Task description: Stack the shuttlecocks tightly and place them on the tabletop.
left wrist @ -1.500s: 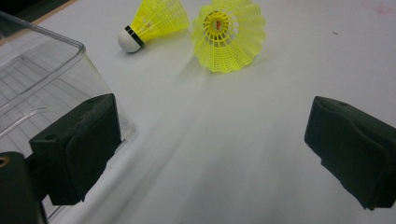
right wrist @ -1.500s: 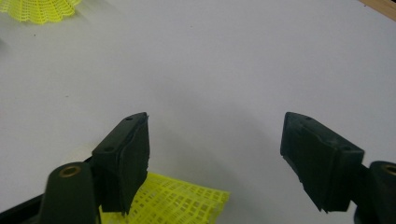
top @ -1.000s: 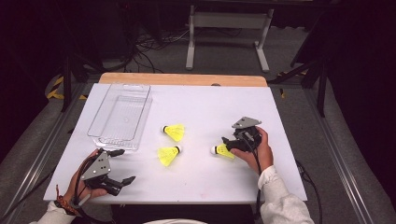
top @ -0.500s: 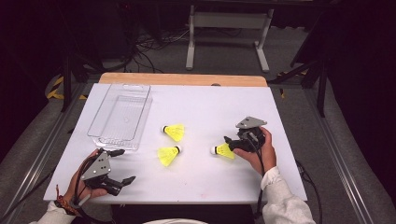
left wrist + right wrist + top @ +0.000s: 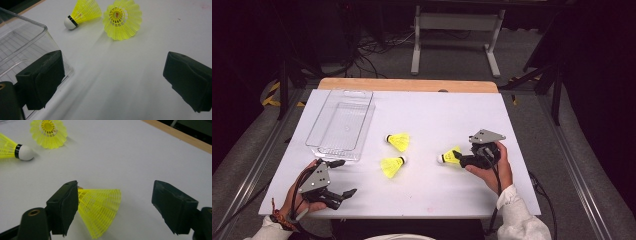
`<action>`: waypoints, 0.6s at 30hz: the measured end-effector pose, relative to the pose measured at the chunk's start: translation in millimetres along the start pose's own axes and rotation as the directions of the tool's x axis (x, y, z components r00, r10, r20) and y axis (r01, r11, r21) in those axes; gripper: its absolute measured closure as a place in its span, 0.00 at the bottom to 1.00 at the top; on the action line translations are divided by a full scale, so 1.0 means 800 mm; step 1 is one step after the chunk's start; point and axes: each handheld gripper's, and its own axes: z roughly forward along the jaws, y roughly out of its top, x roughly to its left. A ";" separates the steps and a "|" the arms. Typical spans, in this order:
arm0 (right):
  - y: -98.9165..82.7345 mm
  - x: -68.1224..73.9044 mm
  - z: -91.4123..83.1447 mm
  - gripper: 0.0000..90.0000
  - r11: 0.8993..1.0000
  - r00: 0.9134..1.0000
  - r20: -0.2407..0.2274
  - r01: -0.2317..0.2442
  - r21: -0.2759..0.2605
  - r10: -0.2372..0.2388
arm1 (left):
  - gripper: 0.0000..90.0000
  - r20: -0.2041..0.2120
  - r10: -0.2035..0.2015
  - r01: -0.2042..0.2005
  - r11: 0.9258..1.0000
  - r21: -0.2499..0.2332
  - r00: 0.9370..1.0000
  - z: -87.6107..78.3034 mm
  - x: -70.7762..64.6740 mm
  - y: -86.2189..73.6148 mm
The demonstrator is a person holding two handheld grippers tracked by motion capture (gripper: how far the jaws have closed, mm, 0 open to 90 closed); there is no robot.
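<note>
Three yellow shuttlecocks lie on the white table [image 5: 427,115] in the high view, all to the right of the clear plastic tray [image 5: 362,97], which holds nothing. The nearest shuttlecock [image 5: 398,141] sits just off the tray's right wall, a second one [image 5: 392,166] below it, and the third shuttlecock [image 5: 450,157] well apart, at the tips of the right gripper [image 5: 458,159]. The left gripper [image 5: 343,177] hovers just below the tray, jaws spread on nothing.

From the left gripper view, the tray's corner [image 5: 37,27] stands beside one jaw, with two shuttlecocks beyond.

Through the right gripper view, the jaws stand wide; the third shuttlecock's skirt [image 5: 100,207] lies between them, against the left jaw and clear of the right. I judge that closing from here could push the light skirt sideways or crush it, since it sits off-centre.
</note>
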 end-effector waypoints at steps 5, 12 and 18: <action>-0.011 0.004 0.004 0.25 1.000 0.999 -0.043 0.005 0.026 -0.003 | 0.05 -0.002 -0.001 0.001 1.000 -0.004 1.000 -0.001 0.000 0.000; -0.020 0.011 0.006 0.24 0.999 0.998 -0.065 0.018 0.045 -0.015 | 0.05 -0.001 0.001 -0.001 1.000 -0.002 1.000 -0.001 0.000 0.000; -0.026 0.018 0.007 0.24 0.998 0.997 -0.074 0.042 0.056 -0.038 | 0.05 0.000 0.003 -0.003 1.000 -0.001 1.000 -0.001 0.000 0.000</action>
